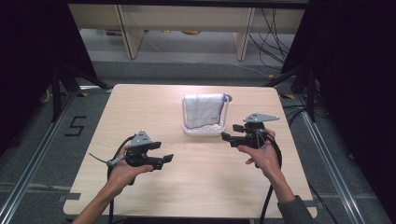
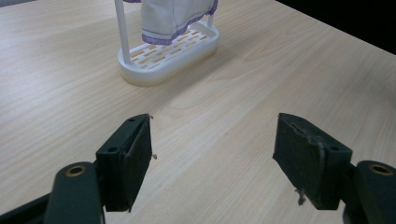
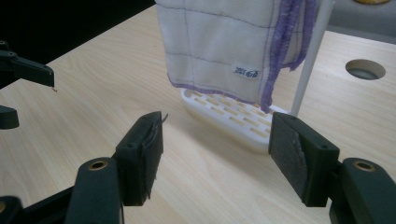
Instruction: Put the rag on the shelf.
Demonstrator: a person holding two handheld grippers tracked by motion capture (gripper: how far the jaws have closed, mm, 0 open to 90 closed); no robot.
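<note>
Left claw (image 2: 212, 154): two black jaws spread wide, nothing between them, over pale wood bench (image 2: 261, 84). Beyond: white slotted rack (image 2: 170, 53) with upright post; white cloth (image 2: 175, 16), purple-edged, hanging over its tray.

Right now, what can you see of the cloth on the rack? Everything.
The cloth is white and soft-looking, with a faint grid of stitched lines, a purple stitched edge and a small printed label near its lower hem. It hangs folded over the top bar of a white rack and drapes down almost to the rack's slotted base. It sits toward the far middle of the table. Nothing but the rack touches it.
</note>
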